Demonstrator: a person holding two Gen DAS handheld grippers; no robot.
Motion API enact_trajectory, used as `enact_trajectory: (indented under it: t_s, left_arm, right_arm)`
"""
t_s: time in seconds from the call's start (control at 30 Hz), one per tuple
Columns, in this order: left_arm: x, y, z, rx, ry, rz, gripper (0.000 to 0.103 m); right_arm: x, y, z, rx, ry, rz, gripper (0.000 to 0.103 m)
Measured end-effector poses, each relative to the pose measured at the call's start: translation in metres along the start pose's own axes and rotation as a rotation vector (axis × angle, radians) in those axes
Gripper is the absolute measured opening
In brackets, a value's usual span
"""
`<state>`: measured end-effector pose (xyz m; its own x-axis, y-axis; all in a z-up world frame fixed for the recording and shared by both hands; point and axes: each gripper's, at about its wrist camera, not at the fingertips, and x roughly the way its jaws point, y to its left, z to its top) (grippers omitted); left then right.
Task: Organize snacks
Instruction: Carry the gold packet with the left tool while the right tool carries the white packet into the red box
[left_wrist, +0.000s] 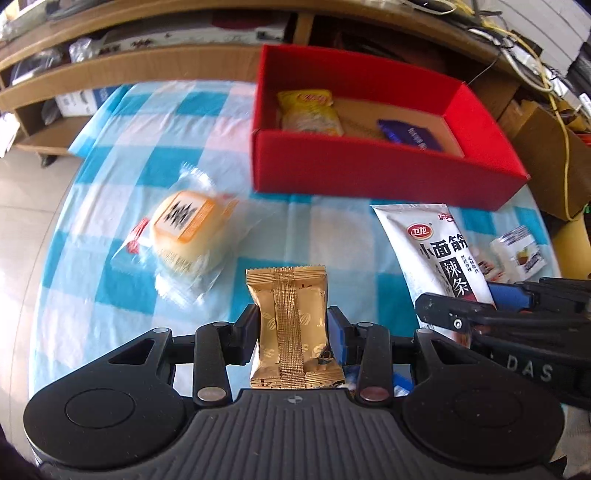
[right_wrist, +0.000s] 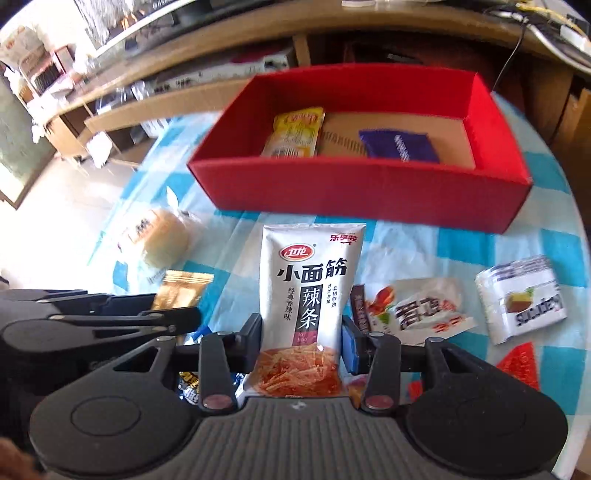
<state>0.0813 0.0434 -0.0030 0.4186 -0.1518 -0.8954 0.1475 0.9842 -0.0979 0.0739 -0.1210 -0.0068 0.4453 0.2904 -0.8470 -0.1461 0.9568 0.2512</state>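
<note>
My left gripper (left_wrist: 292, 325) is shut on a gold snack packet (left_wrist: 291, 325) and holds it above the checked tablecloth. My right gripper (right_wrist: 303, 332) is shut on a white spicy-strip packet (right_wrist: 306, 295); that packet also shows in the left wrist view (left_wrist: 439, 254). The red box (left_wrist: 369, 173) stands at the back, holding a yellow packet (left_wrist: 308, 112) and a purple packet (left_wrist: 410, 134). It also shows in the right wrist view (right_wrist: 354, 188). The left gripper's gold packet shows at the left of the right wrist view (right_wrist: 181, 291).
A wrapped round bun (left_wrist: 184, 232) lies left on the blue-and-white cloth (left_wrist: 110, 295). A white packet with red print (right_wrist: 424, 310), a white-blue packet (right_wrist: 521, 299) and a red packet (right_wrist: 521, 365) lie at the right. Wooden shelves (left_wrist: 147, 62) stand behind the round table.
</note>
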Motion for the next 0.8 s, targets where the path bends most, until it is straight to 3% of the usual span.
enact_trajectory:
  t_s: [0.37, 0.8]
  left_arm:
    - [-0.009, -0.024, 0.016, 0.058, -0.075, 0.02, 0.047]
    - [-0.021, -0.052, 0.043, 0.122, -0.178, 0.041, 0.047]
  right_arm:
    - [-0.019, -0.013, 0.003, 0.023, -0.067, -0.027, 0.076]
    - [-0.044, -0.027, 0.03, 0.077, -0.177, -0.041, 0.076]
